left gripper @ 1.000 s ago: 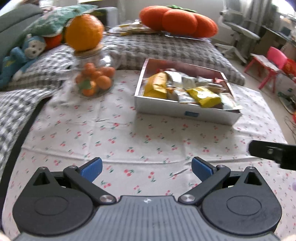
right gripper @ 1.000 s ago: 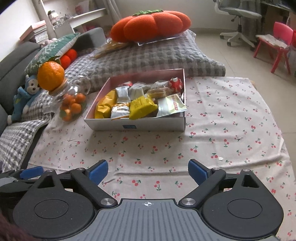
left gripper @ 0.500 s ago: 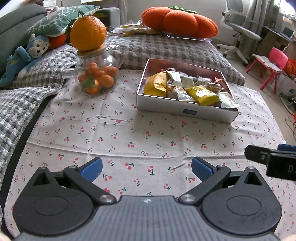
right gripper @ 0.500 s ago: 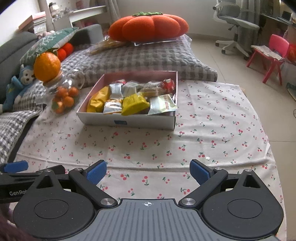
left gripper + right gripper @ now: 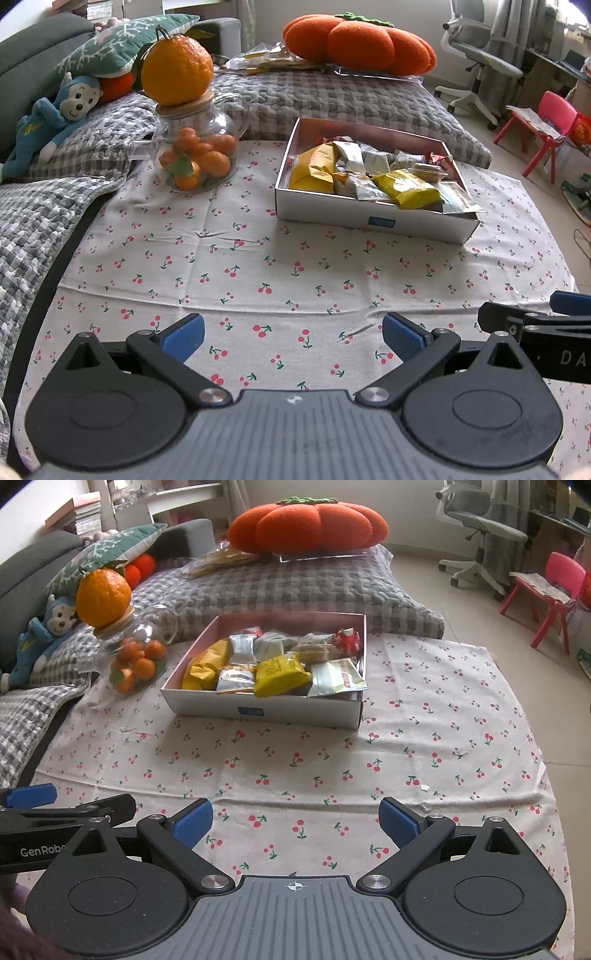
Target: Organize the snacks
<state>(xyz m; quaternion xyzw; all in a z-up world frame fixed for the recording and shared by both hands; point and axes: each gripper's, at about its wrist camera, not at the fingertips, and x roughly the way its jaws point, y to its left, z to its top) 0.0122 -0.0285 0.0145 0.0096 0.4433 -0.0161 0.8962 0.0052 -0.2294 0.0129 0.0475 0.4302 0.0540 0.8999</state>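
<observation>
A shallow white box (image 5: 376,220) (image 5: 258,709) full of several wrapped snacks stands on the cherry-print cloth, far ahead of both grippers. A yellow packet (image 5: 406,190) (image 5: 280,675) lies on top near its front. My left gripper (image 5: 293,338) hangs open over the near cloth with nothing between its blue pads. My right gripper (image 5: 295,821) is also open and empty, beside the left one. Each gripper's side shows at the other view's edge.
A glass jar of small oranges (image 5: 195,155) (image 5: 136,661) with a big orange (image 5: 176,74) on its lid stands left of the box. Grey checked cushions, a blue monkey toy (image 5: 48,122) and an orange pumpkin pillow (image 5: 354,44) lie behind. A pink chair (image 5: 550,594) stands on the floor at right.
Both grippers have pulled back toward the near edge and risen a little, so the box looks farther away. Both stay open.
</observation>
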